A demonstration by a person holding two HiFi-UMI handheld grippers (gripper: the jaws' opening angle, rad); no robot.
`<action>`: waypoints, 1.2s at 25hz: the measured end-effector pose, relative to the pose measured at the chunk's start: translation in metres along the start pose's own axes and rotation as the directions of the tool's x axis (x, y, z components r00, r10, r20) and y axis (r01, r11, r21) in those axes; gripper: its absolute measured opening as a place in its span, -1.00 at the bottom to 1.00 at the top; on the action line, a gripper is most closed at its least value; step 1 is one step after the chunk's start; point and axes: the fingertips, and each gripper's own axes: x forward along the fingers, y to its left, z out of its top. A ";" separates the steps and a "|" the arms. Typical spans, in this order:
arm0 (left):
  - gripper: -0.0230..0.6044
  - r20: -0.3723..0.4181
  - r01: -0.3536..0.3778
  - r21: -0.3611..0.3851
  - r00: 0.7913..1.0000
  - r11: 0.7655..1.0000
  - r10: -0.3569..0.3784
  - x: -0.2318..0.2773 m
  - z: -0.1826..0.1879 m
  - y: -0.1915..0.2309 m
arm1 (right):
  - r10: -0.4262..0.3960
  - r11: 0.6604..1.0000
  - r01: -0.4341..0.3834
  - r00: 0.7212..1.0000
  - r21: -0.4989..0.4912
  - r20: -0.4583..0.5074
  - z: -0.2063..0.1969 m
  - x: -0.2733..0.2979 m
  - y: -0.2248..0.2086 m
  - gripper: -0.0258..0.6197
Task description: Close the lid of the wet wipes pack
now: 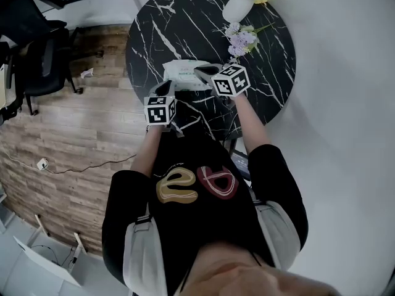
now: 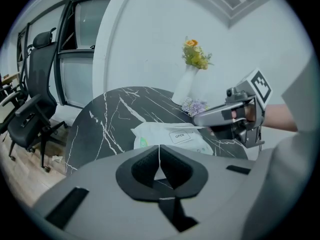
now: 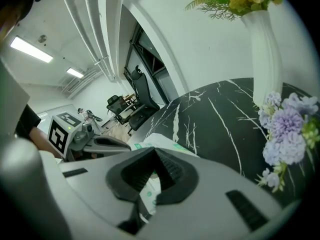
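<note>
Soft, even indoor light, dimmer and muted in the head view. Ceiling strip lamps [image 3: 31,50] glare slightly. Both gripper views bulge fisheye-fashion, with black corners.

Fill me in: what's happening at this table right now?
A person stands at a round black marble table with a gripper in each hand. A wet wipes pack lies flat on it, near a white vase of flowers. The right gripper is over the pack's near end, and the left gripper is just short of the pack. Both have their jaws together on nothing. The pack's OPEN flap looks flat already.
</note>
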 end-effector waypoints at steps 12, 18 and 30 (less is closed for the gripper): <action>-0.86 0.008 0.014 0.001 1.000 1.000 -0.014 -0.002 -0.001 -0.001 | -0.026 1.000 0.026 0.999 -0.012 -0.039 -0.019 0.010 0.016 -0.89; -0.86 0.013 0.015 0.000 1.000 1.000 -0.015 -0.005 -0.001 0.001 | -0.054 0.999 0.053 0.997 -0.010 -0.063 -0.027 0.014 0.019 -0.89; -0.86 0.017 0.014 -0.009 1.000 1.000 -0.014 -0.011 -0.005 0.007 | -0.164 0.985 0.157 0.979 -0.066 -0.118 -0.038 0.022 0.018 -0.89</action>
